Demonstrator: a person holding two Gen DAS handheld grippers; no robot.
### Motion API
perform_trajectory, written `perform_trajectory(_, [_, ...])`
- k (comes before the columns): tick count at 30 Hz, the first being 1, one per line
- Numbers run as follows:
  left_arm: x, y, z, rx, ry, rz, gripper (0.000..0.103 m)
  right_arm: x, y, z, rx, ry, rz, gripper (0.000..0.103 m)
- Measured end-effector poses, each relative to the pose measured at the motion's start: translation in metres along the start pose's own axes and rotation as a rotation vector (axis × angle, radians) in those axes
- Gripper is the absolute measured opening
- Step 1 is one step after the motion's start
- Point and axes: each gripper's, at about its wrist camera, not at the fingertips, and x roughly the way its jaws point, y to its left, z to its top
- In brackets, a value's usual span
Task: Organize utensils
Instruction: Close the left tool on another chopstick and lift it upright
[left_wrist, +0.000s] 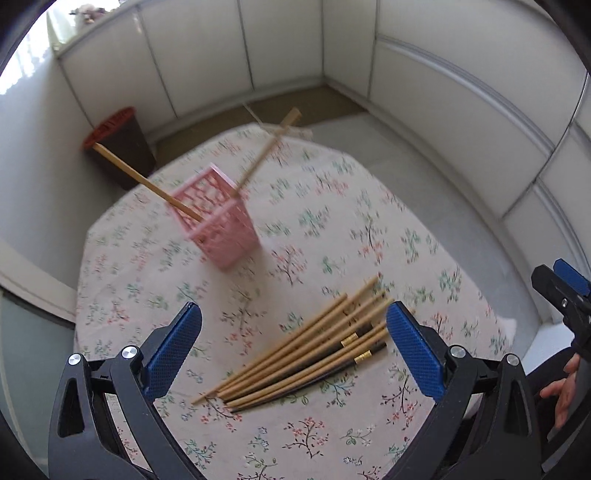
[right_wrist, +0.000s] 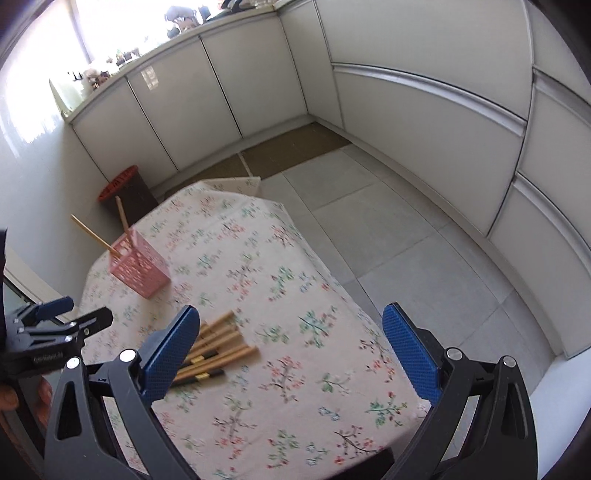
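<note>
A pink slotted holder (left_wrist: 218, 218) stands on the floral tablecloth (left_wrist: 332, 221) with two bamboo chopsticks (left_wrist: 147, 182) leaning out of it. It also shows in the right wrist view (right_wrist: 142, 269). A pile of several chopsticks (left_wrist: 306, 354), bamboo and black with gold bands, lies on the cloth. My left gripper (left_wrist: 293, 354) is open and empty, hovering above that pile. My right gripper (right_wrist: 291, 350) is open and empty, with the pile (right_wrist: 218, 350) by its left finger.
A dark bin with a red rim (left_wrist: 118, 144) stands on the floor beyond the table. White cabinets (right_wrist: 221, 92) line the walls. The table's right edge (right_wrist: 332, 280) drops to grey floor tiles. The right gripper shows at the left wrist view's right edge (left_wrist: 565, 291).
</note>
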Motion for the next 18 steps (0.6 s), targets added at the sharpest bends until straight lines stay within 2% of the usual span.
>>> perform_trajectory(3, [0.029, -0.008, 0.003, 0.038, 0.086, -0.015, 0.096, 0.011, -0.004, -0.011, -0.029, 0.023, -0.013, 0.096])
perform_trajectory(7, [0.074, -0.008, 0.005, 0.039, 0.248, -0.028, 0.096, 0.027, -0.013, -0.014, -0.009, 0.1, 0.05, 0.096])
perform_trajectory(14, [0.109, -0.01, 0.006, 0.085, 0.317, -0.007, 0.093, 0.03, -0.006, -0.017, -0.074, 0.066, -0.01, 0.096])
perform_trajectory(16, [0.117, -0.01, 0.006, 0.11, 0.342, 0.009, 0.087, 0.031, -0.003, -0.018, -0.097, 0.064, -0.017, 0.096])
perform_trajectory(18, [0.126, -0.009, 0.006, 0.124, 0.368, 0.012, 0.07, 0.031, 0.001, -0.019, -0.121, 0.055, -0.026, 0.096])
